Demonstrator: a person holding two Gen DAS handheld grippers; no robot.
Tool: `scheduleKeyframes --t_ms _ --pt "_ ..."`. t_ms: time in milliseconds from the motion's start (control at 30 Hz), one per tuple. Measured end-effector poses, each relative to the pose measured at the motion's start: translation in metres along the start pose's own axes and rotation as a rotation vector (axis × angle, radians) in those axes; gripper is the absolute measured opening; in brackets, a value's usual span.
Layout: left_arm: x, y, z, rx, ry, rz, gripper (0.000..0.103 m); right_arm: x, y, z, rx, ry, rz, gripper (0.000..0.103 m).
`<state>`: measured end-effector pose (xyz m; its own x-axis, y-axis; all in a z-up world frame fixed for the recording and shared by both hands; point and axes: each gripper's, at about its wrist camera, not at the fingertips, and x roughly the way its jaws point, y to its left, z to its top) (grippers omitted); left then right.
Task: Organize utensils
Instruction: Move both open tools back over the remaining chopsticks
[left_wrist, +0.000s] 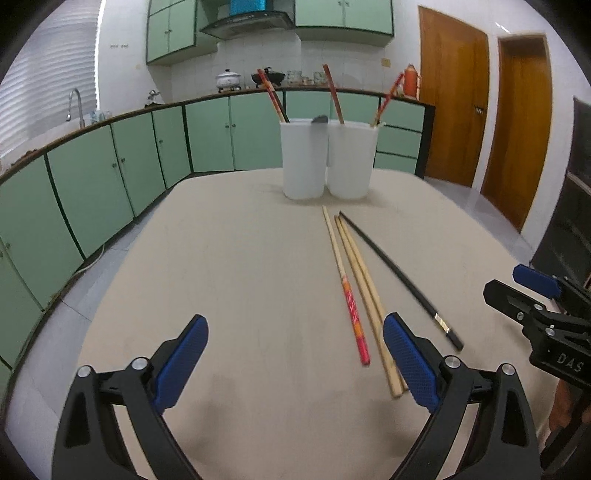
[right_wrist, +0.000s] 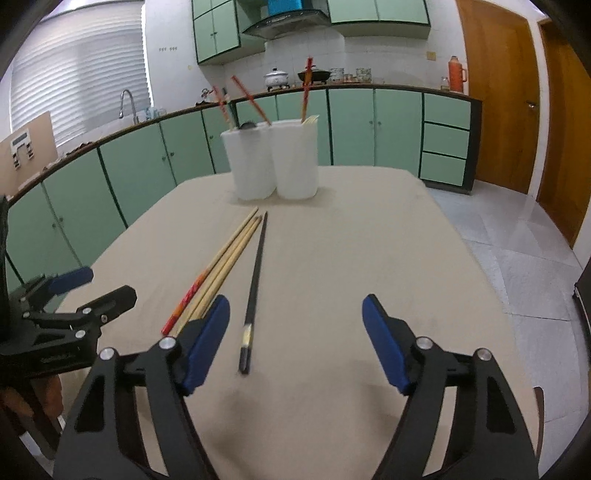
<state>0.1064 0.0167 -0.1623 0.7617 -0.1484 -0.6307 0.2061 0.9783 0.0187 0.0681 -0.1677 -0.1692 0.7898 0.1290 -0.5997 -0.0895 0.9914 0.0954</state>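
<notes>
Firstly, left wrist view: left gripper (left_wrist: 295, 360) agape, empty; chopsticks (left_wrist: 354, 284) flat on table (left_wrist: 221, 258), near of two white cups (left_wrist: 327, 158). Right wrist view: right gripper (right_wrist: 295, 341) released astride black chopstick (right_wrist: 255, 291). Risk: thin stick rolling away under closing pads.

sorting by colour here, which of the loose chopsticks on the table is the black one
The black chopstick, lying rightmost and apart from the bunched trio: the red-handled chopstick and two plain wooden chopsticks.

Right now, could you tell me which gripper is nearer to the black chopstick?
Right. The right gripper is open with the black chopstick between its fingers; the left gripper sits farther left, beside the wooden chopsticks.
</notes>
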Motion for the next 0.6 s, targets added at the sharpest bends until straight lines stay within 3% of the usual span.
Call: scheduleKeyframes --t_ms 433,600 --pt "-0.001 0.02 -0.026 -0.04 0.06 0.005 0.084 0.017 0.024 -0.025 -0.036 0.109 0.048 0.043" --pt "0.0 0.024 -0.024 -0.065 0.058 -0.006 0.084 0.022 0.029 -0.028 -0.056 0.094 0.023 0.033"
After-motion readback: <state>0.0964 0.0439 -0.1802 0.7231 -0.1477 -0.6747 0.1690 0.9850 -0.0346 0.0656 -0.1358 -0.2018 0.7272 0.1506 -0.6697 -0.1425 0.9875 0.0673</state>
